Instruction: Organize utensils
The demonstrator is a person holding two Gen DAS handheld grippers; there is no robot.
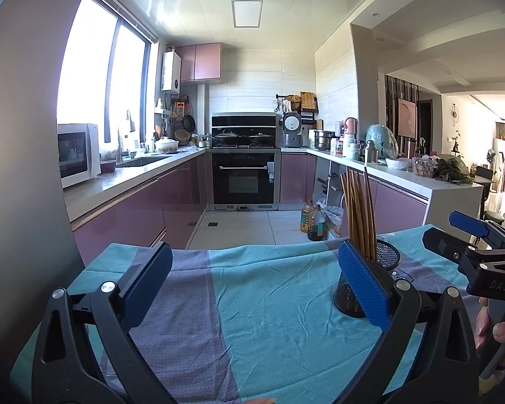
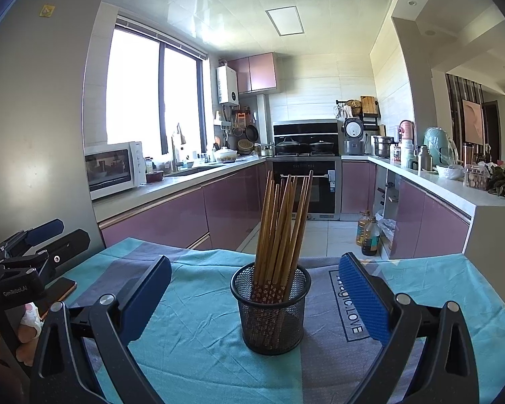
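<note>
A black mesh cup (image 2: pixel 270 316) stands upright on the teal and grey cloth (image 2: pixel 192 330), holding several wooden chopsticks (image 2: pixel 281 225) with patterned lower ends. My right gripper (image 2: pixel 256 296) is open, its blue pads on either side of the cup and a little nearer than it, with nothing held. My left gripper (image 1: pixel 252 286) is open over bare cloth (image 1: pixel 252 296); the cup (image 1: pixel 383 259) with its chopsticks (image 1: pixel 358 208) sits just behind its right pad. The right gripper (image 1: pixel 468 239) shows at the right edge of the left wrist view, and the left gripper (image 2: pixel 40 245) at the left edge of the right wrist view.
The cloth covers a table whose far edge drops to a tiled kitchen floor. A phone (image 2: pixel 55 294) lies near the table's left edge. Purple cabinets line both sides, an oven (image 1: pixel 244 181) stands at the back, oil bottles (image 1: pixel 313 222) on the floor. A grey fridge (image 2: pixel 33 101) rises at left.
</note>
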